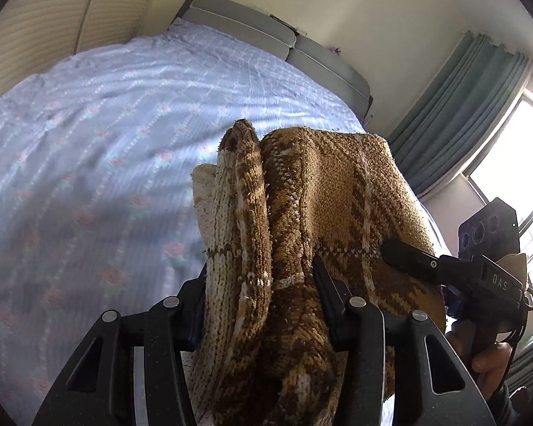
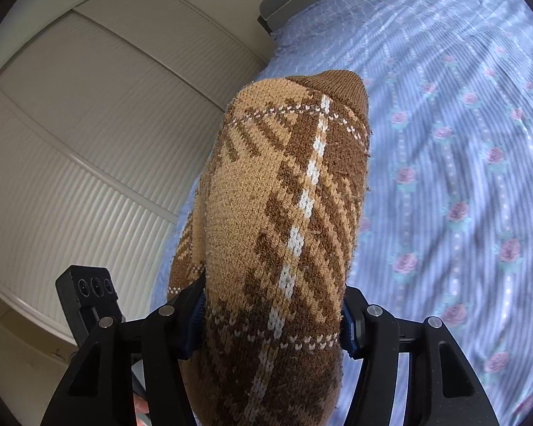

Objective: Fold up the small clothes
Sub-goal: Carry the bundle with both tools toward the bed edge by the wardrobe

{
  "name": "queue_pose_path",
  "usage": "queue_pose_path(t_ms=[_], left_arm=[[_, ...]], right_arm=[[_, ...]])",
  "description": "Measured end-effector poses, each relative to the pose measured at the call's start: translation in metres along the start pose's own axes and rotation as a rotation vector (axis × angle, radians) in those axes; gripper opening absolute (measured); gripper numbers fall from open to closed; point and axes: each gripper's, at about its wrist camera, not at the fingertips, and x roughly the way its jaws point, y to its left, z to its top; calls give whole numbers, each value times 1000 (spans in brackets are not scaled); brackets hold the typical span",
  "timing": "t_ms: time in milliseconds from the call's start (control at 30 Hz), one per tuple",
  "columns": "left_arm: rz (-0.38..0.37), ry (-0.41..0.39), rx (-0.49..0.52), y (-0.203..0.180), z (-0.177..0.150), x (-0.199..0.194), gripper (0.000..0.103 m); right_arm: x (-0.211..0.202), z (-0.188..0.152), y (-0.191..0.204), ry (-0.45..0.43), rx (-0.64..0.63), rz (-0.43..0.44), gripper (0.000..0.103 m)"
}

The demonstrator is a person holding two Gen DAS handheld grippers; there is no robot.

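Observation:
A small brown and tan knitted sweater (image 1: pixel 319 220) with a white plaid pattern is held up in the air over the bed by both grippers. My left gripper (image 1: pixel 263 294) is shut on a bunched fold of it. My right gripper (image 2: pixel 273 319) is shut on another part of the sweater (image 2: pixel 284 195), which rises between its fingers and hides the fingertips. In the left wrist view the right gripper (image 1: pixel 412 259) shows at the right edge, its finger against the knit, with a hand below it.
A bed with a light blue floral sheet (image 1: pixel 106 142) lies below, also in the right wrist view (image 2: pixel 462 177). A grey headboard (image 1: pixel 284 42) stands at its far end. Cream ribbed wardrobe doors (image 2: pixel 89 124) are on one side, green curtains (image 1: pixel 462 106) and a bright window on the other.

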Motion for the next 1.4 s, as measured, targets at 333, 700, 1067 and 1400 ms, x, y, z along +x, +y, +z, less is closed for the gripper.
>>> queue_pose_path(t_ms=[333,700,1067,1400], left_arm=[[132,-70,31,155,78,-102,50],[169,-93,-15,294,126,-96,50],[196,-59,-20,365,103,-58,64],[347,-215,34,340,82,-109,82]], right_arm=[[147,-7,140,-13,3,124,60],[305,14,212,27,-21,149,60],[398,0,186,92,53,118,67],[327,-10,232,-71,-290,-110,83]])
